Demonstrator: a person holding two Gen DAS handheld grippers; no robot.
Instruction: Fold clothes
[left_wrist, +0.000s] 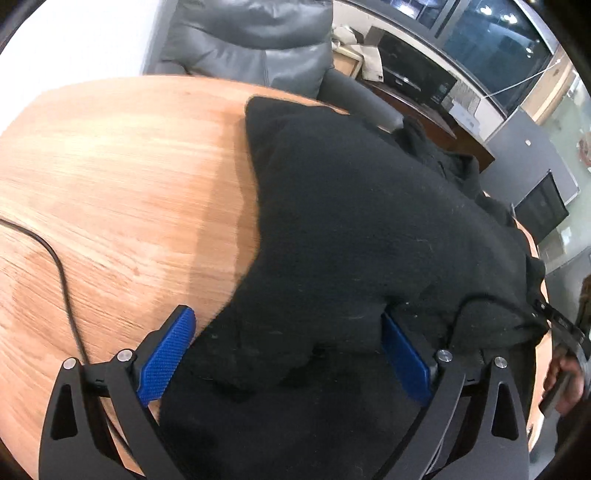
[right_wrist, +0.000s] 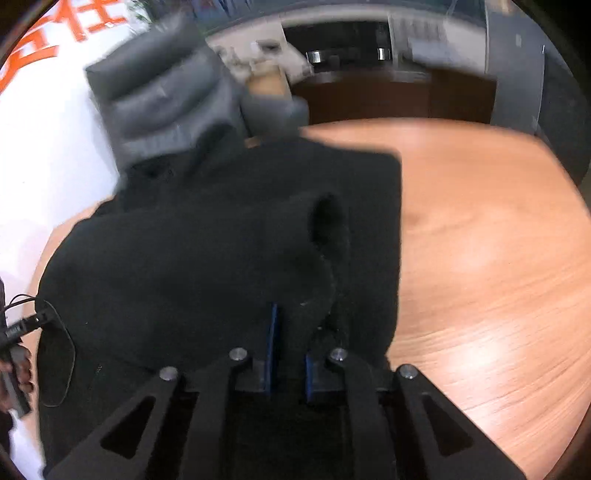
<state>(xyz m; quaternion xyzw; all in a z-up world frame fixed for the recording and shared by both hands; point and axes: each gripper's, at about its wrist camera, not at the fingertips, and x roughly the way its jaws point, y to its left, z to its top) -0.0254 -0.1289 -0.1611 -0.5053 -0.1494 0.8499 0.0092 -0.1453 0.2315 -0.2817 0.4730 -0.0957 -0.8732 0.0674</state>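
Black garment (left_wrist: 351, 221) lies spread on the wooden table (left_wrist: 110, 184), its far edge reaching the table rim by the grey chair (left_wrist: 251, 37). Your left gripper (left_wrist: 288, 332) is spread wide over the near hem: left blue pad (left_wrist: 166, 354) sits off the cloth above bare wood, right blue pad (left_wrist: 402, 354) is half buried under a fold. Nothing is pinched there. Your right gripper (right_wrist: 290, 354) is nearly pressed together, a ridge of the garment (right_wrist: 221, 240) bunched between its pads; it looks pinched, though blur softens the contact. A sleeve opening (right_wrist: 325, 221) gapes just ahead of it. Thin black cable (left_wrist: 55, 266) trails over the table on the left. Your hand (left_wrist: 565, 380) shows at the right edge of the left view.
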